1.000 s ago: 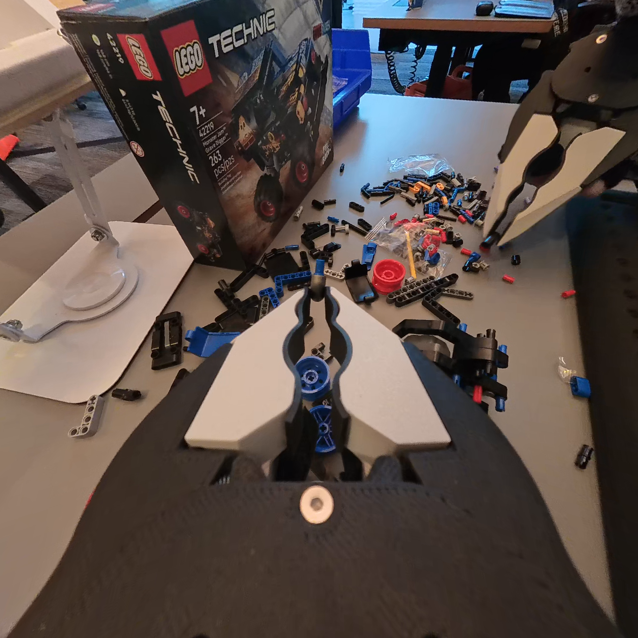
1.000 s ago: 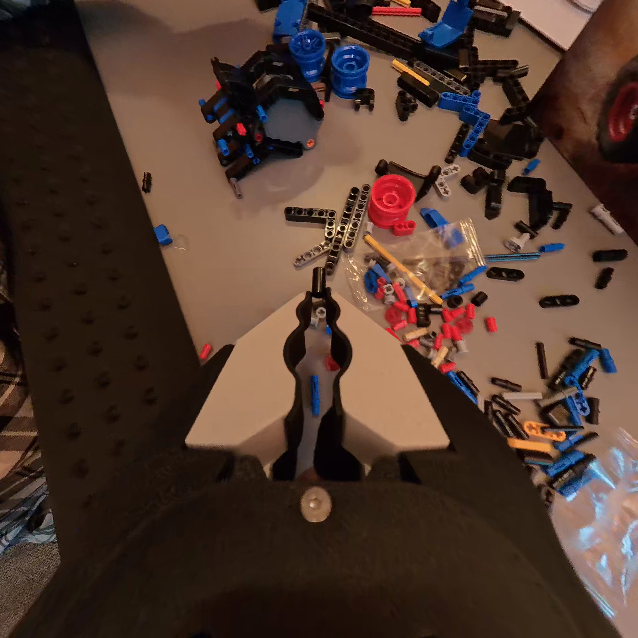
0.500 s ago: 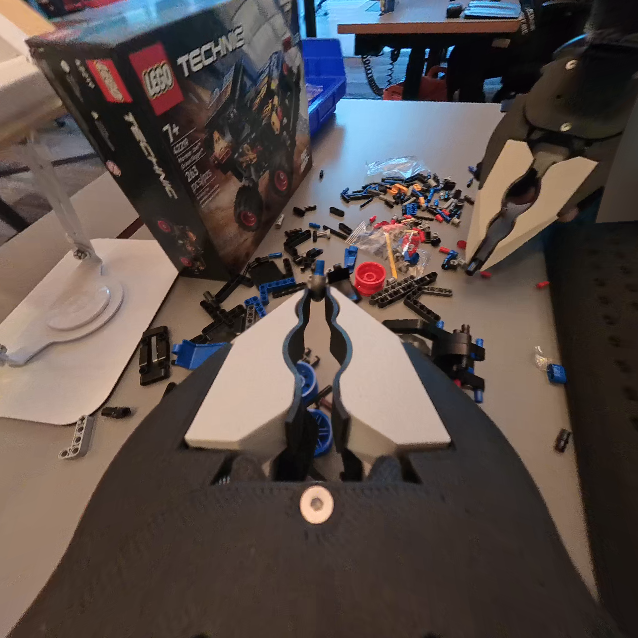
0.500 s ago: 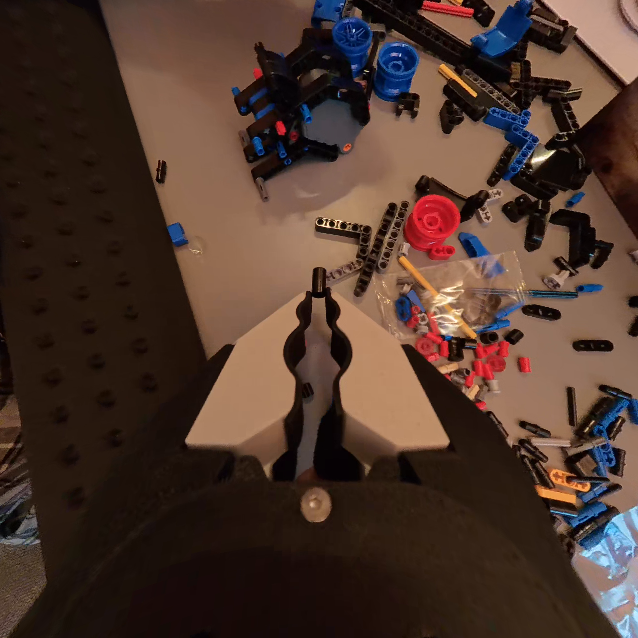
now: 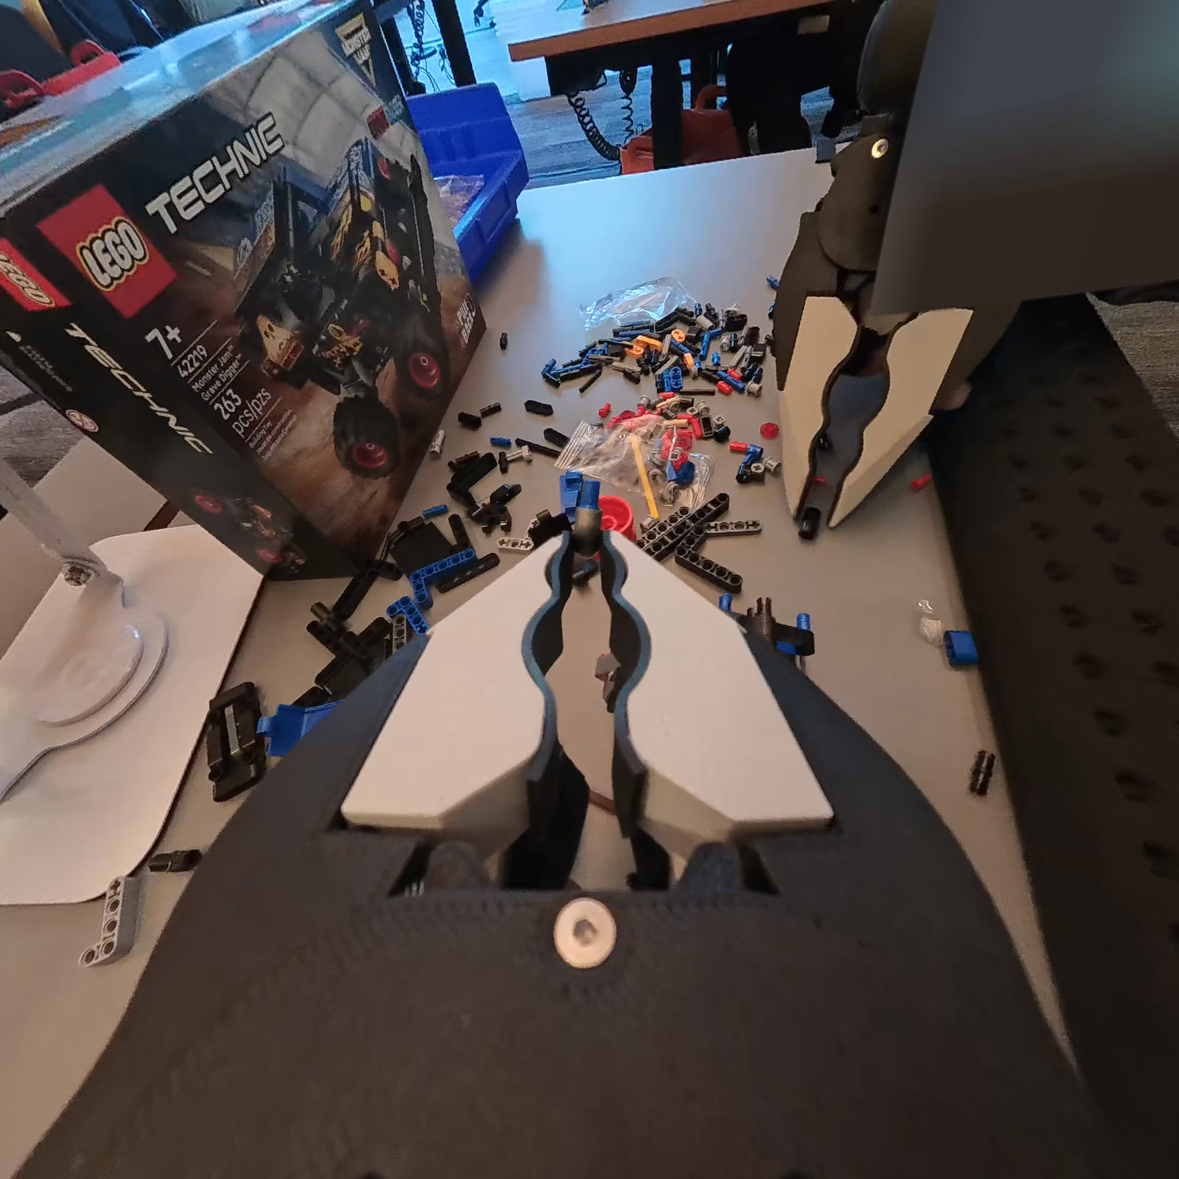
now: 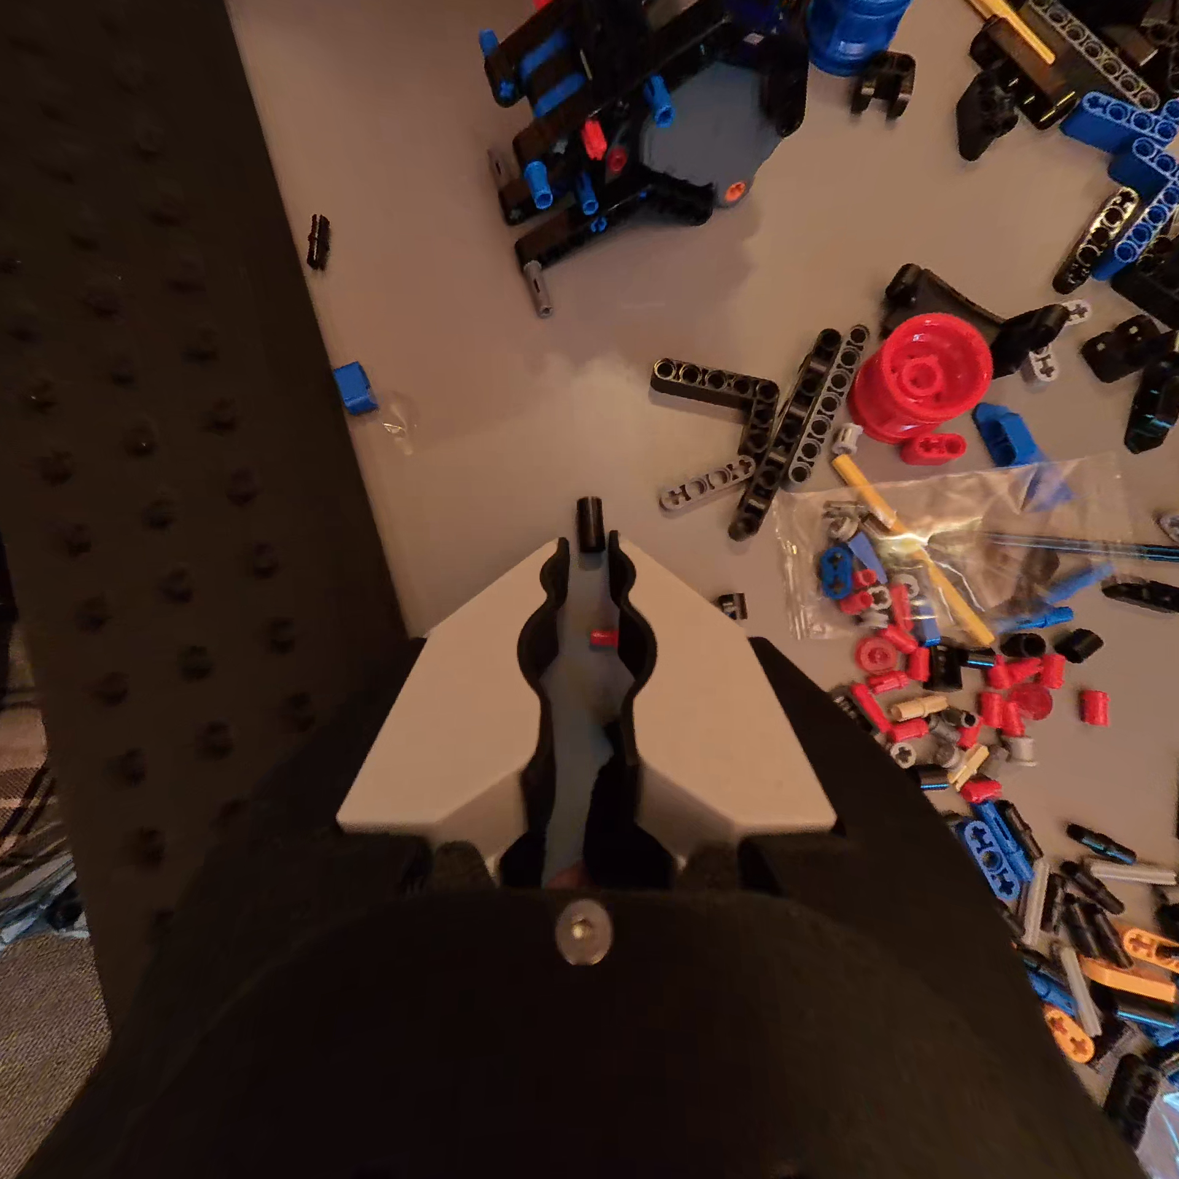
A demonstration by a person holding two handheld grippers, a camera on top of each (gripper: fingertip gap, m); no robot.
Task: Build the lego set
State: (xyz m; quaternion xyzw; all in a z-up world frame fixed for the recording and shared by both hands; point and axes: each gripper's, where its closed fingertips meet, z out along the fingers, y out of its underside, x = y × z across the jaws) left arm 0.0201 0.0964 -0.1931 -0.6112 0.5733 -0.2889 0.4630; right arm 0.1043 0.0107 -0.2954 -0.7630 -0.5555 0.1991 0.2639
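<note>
Pin-fetch step, judged. Right gripper [image 6: 590, 542] clenched on small black pin [image 6: 590, 523], held above bare table [image 6: 510, 395], near side of partly built chassis [image 6: 631, 147]. Left gripper [image 5: 585, 536] pinching small dark piece [image 5: 585, 524] at tips, just before red wheel hub [image 5: 619, 513]. Loose parts scattered right of chassis. Next, likely: carry pin toward chassis, align with open hole, press in straight.

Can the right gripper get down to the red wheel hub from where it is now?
Probably not yet: the right gripper is shut on a black pin. The path to the red wheel hub looks open, though black beams lie beside it.
</note>
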